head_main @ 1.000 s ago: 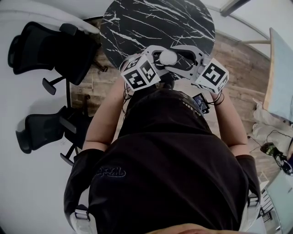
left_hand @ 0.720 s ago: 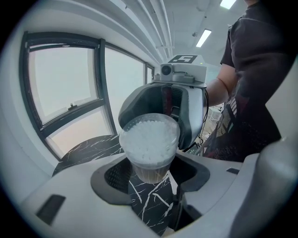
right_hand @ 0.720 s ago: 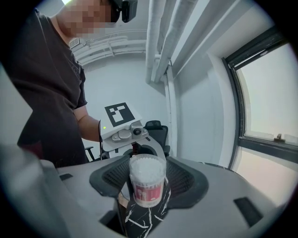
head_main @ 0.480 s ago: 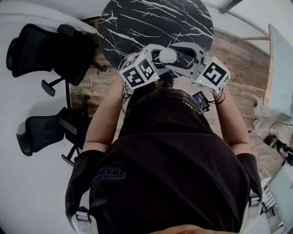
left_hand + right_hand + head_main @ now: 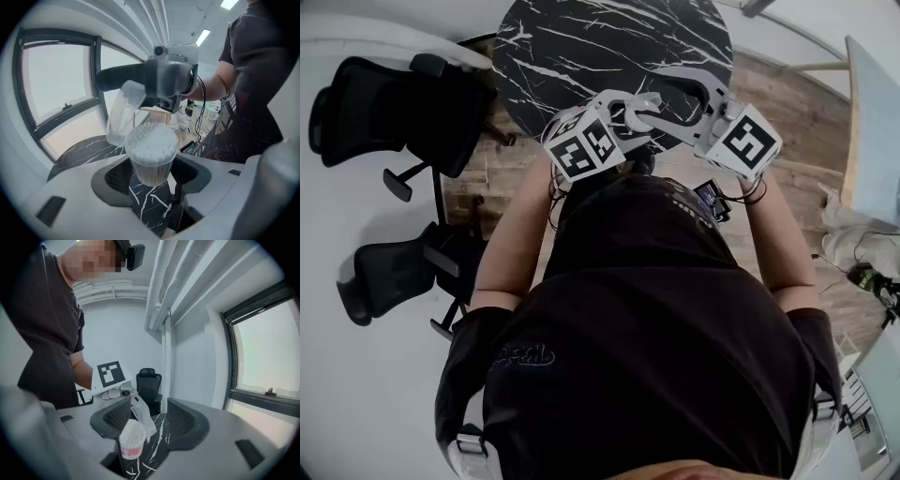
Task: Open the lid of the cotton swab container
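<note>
The left gripper (image 5: 152, 182) is clamping the clear round cotton swab container (image 5: 150, 168) while the open right gripper (image 5: 150, 420) is tipping its formerly seated transparent plastic lid (image 5: 123, 115) toward ten o'clock, uncovering the swabs.

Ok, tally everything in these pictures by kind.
Black swivel office chairs: 2
Round black marble table: 1
Grey hand-held grippers, left gripper and right gripper: 2
Clear plastic cotton swab container: 1
Clear plastic lid: 1
Total: 7
</note>
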A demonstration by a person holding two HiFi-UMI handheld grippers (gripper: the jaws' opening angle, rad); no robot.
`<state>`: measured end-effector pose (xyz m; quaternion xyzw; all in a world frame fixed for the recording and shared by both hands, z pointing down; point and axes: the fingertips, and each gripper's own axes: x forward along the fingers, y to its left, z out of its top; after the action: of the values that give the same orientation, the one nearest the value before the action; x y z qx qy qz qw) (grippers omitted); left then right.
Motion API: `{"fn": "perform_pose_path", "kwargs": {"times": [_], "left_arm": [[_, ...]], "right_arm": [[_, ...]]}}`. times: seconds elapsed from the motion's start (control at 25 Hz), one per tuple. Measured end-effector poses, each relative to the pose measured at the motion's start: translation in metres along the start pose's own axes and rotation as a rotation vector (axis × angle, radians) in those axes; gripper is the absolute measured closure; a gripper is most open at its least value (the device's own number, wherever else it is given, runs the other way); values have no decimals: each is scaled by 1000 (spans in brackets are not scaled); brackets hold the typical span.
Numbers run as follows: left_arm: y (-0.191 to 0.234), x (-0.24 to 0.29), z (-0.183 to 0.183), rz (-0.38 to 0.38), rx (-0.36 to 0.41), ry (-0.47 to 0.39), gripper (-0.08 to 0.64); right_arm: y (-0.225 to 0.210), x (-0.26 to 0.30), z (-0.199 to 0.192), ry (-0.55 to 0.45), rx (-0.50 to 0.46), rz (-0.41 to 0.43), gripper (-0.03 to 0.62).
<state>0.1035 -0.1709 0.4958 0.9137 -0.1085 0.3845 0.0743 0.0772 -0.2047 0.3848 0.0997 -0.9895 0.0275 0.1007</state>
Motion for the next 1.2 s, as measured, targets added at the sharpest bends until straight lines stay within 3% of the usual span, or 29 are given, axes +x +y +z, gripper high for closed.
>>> {"fn": "perform_pose_path", "kwargs": {"times": [0.4, 0.72, 1.2], "left_arm": [[-6, -6, 7, -23, 53, -15, 301], [-10, -6, 10, -37, 62, -10, 301], [-11, -8, 11, -30, 51, -14, 301]], "right_arm": [[-31, -3, -12, 27, -11, -107, 341], [-45, -4, -39, 70, 2, -137, 341], [-48, -6, -38, 52, 19, -156, 342]]}}
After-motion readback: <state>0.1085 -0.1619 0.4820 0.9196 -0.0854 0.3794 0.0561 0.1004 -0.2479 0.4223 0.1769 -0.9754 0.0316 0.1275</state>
